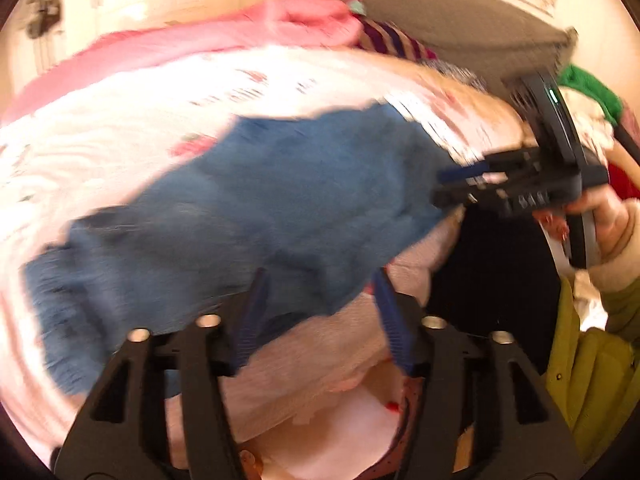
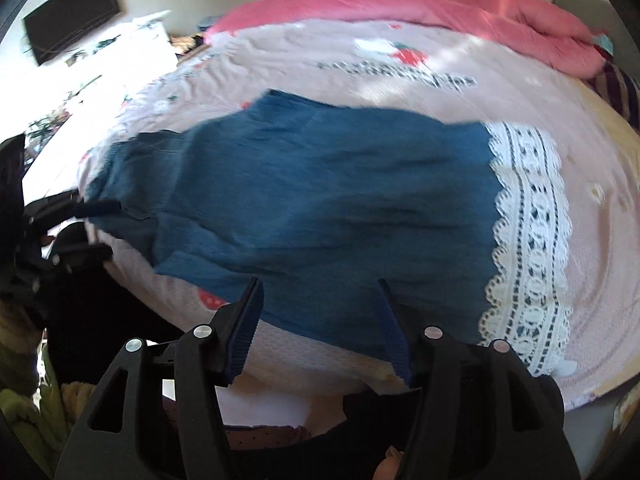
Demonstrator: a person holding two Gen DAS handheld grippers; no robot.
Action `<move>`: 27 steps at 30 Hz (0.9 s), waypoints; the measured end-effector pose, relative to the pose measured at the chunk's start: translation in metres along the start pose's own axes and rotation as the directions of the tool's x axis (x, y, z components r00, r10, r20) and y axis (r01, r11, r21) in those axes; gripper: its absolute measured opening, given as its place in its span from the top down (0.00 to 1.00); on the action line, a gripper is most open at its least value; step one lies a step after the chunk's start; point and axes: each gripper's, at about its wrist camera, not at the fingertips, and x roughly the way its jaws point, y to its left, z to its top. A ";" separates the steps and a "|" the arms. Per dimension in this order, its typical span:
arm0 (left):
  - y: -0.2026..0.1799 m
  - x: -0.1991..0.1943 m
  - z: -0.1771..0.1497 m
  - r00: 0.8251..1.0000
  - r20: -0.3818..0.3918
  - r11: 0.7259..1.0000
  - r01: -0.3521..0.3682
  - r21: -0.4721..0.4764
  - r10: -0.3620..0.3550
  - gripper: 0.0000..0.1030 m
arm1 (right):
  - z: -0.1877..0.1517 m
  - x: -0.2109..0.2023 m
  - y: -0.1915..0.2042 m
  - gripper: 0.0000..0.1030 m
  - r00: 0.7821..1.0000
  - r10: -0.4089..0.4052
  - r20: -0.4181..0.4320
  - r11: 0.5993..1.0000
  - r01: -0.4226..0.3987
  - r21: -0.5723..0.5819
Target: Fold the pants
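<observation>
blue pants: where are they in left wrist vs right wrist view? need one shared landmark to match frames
Left wrist: blue pants run from lower left to centre right, blurred.
Right wrist: they fill the centre, white lace hem at right.
Shared landmark: pink blanket along the bed's far edge.

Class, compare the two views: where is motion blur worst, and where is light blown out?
Left wrist view: heavy smear across the pants and sheet, which is washed out at left. Right wrist view: sharper, lace hem readable; glare whitens the surface at far left; both bend at the edges.
</observation>
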 end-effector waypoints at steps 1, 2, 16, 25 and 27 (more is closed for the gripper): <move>0.011 -0.015 -0.001 0.999 0.031 0.999 -0.037 -0.032 0.038 0.38 | 0.000 -0.003 0.008 0.43 1.000 0.016 0.014 0.999 -0.015 -0.033; 0.020 -0.024 -0.002 0.996 0.045 0.996 -0.070 -0.059 0.073 0.35 | 0.001 -0.004 0.013 0.43 0.999 0.025 0.023 0.998 -0.024 -0.060; 0.146 -0.020 -0.022 0.985 -0.088 0.828 -0.173 -0.533 0.149 0.63 | -0.002 0.015 0.079 0.43 0.999 0.046 0.007 0.936 -0.041 -0.350; 0.160 -0.041 0.012 0.957 -0.046 0.850 -0.275 -0.450 0.285 0.77 | 0.005 0.022 0.066 0.45 0.997 0.080 -0.018 0.953 -0.082 -0.291; 0.167 -0.038 0.010 0.958 -0.062 0.846 -0.276 -0.455 0.279 0.77 | 0.006 0.030 0.068 0.45 0.995 0.092 -0.038 0.953 -0.099 -0.288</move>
